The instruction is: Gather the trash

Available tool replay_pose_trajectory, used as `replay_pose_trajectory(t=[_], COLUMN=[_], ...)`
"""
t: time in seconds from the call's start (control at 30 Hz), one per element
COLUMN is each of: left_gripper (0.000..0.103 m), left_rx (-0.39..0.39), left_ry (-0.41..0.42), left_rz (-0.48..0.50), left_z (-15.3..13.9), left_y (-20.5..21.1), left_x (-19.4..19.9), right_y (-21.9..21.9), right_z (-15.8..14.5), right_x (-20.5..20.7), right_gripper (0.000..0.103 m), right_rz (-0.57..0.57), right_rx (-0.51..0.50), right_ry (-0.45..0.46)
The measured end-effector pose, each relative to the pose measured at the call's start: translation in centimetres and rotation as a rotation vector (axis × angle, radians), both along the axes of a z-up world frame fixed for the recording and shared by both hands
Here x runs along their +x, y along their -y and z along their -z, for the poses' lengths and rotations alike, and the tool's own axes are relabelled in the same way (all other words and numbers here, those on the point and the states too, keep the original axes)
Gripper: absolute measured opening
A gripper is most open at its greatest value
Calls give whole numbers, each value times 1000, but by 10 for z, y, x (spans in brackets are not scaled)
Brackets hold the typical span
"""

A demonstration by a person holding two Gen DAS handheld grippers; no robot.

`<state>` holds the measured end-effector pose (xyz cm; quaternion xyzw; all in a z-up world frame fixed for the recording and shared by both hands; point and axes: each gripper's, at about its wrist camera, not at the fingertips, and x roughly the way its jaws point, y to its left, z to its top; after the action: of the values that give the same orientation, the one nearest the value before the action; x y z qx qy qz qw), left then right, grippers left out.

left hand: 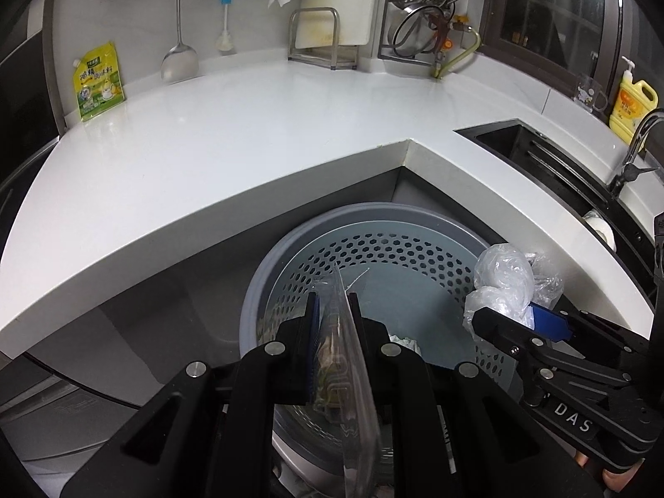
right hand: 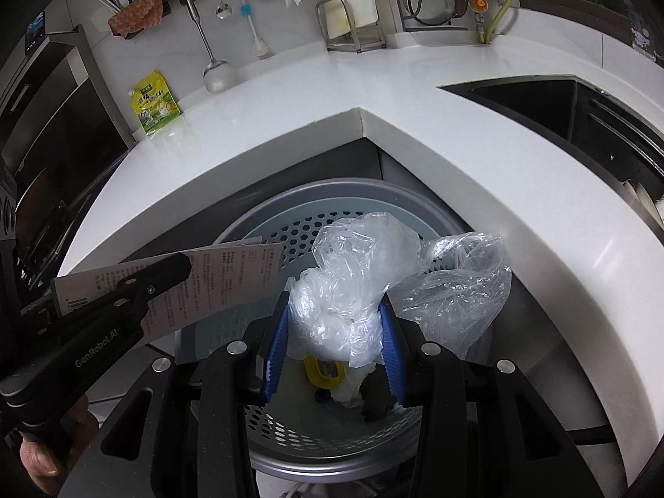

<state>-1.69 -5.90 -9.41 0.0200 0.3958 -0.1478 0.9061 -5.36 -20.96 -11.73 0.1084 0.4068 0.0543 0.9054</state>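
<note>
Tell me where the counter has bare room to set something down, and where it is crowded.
Free: the wide white counter from the yellow-green pouch across to the sink, bare up to its front edge. Crowded: the back wall strip, with ladle, cutting board rack and pot lid rack, and the corner by the yellow soap bottle.

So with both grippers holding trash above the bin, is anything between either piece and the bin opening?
Nothing visible. The left gripper pinches a flat wrapper and the right gripper clamps a crumpled plastic bag, both directly over the open perforated bin. No lid covers it; only trash lies at its bottom.
</note>
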Motion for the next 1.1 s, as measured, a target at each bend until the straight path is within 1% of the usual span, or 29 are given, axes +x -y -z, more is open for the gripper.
replay_pose_trajectory(t=[0.1, 0.17, 0.2, 0.23, 0.27, 0.3, 0.37, 0.43, 0.53, 0.6, 0.8, 1.0, 1.1], left_gripper=[15, 16, 21, 24, 33, 48, 60, 60, 60, 63, 65, 76, 76], left_rx=[-7, -19, -21, -19, -17, -17, -24, -20, -20, -19, -17, -22, -20], left_ry=[-1, -1, 2, 8, 13, 17, 34, 42, 46, 49, 70, 97, 106], left_rz=[-7, -14, -16, -19, -22, -25, -33, -34, -37, -39, -59, -78, -90], left_z=[0, -1, -1, -3, -4, -5, -8, -10, -13, -15, -22, -30, -34], left_y=[-3, -6, -7, -8, -8, -8, -10, -11, -12, -13, -16, -22, -25], left_x=[0, 0, 0, -1, -1, -1, -3, -5, -6, -6, -11, -18, -21], right_y=[-1, -1, -1, -1, -2, -1, 0, 1, 2, 2, -1, -5, -6], right_z=[0, -1, -1, -2, -3, -4, -7, -9, -12, -14, -20, -28, -31], right_x=[1, 1, 1, 1, 0, 0, -2, -2, -4, -6, -14, -21, -24], right_gripper=[39, 42, 45, 51, 53, 56, 60, 63, 63, 63, 64, 67, 68], right_rz=[-3, -1, 0, 2, 5, 7, 13, 20, 26, 29, 39, 48, 49], right_rx=[-2, -8, -10, -12, -13, -14, -15, -19, -21, -22, -38, -56, -59], right_ry=[1, 2, 3, 5, 9, 14, 24, 28, 33, 40, 46, 70, 78])
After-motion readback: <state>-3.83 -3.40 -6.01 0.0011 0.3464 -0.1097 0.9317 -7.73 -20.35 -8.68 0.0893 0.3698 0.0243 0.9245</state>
